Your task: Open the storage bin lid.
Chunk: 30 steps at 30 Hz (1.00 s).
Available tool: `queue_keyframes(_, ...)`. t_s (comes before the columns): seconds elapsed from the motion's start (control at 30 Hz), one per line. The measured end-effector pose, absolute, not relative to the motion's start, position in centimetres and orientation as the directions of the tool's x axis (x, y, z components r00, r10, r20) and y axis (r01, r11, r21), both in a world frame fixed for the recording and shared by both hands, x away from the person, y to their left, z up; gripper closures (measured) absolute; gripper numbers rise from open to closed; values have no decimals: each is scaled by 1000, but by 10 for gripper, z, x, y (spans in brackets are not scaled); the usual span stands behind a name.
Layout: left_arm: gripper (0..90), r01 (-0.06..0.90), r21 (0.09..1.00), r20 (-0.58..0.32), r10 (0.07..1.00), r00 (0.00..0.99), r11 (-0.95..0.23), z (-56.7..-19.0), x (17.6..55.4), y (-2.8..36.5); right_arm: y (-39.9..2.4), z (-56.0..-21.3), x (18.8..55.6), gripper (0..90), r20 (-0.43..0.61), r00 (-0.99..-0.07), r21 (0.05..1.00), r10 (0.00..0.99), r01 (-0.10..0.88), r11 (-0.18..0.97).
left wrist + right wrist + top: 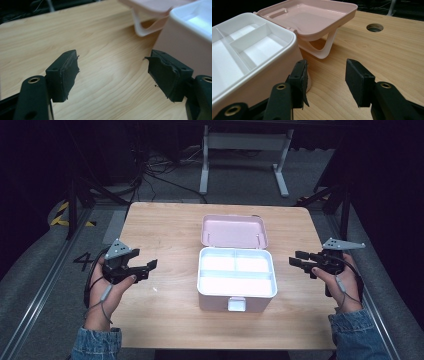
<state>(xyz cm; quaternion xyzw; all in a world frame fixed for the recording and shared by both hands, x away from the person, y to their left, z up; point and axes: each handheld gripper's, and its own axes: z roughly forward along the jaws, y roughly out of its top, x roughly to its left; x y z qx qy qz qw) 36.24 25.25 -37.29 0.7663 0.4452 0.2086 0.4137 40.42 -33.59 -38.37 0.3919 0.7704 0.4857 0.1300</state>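
Observation:
A pink box (236,279) stands open in the middle of the wooden table (165,227), its lid (234,231) folded back behind it. Inside sits a white tray with three empty compartments (244,50). My left gripper (148,268) hovers left of the box, open, with nothing between its jaws; in the left gripper view (112,75) the box wall (182,42) is at the right. My right gripper (296,261) is open just right of the box. In the right gripper view (325,77) its left fingertip (299,75) is close to the box's side, and the lid (312,17) and its white handle (327,47) lie ahead.
A round cable hole (374,27) is in the tabletop beyond the lid. White legs of another table (245,150) and cables lie on the floor past the far edge. Bare wood flanks the box on both sides.

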Motion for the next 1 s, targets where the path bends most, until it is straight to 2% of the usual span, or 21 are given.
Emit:
queue_keyframes(0.27,250,586,763,-40,884,466,-275,-400,367,267,-336,-392,407,522,178,-650,835,739,497,236)
queue_keyframes(0.53,244,659,699,-67,892,446,-277,-420,373,274,-339,-405,413,511,176,-629,812,757,527,249)
queue_keyframes(0.73,230,699,645,-80,881,466,-311,-429,375,270,-345,-419,419,509,201,-601,788,774,568,236)
queue_keyframes(1.0,214,696,614,-59,857,512,-373,-434,377,259,-347,-427,421,482,216,-590,775,778,588,230)
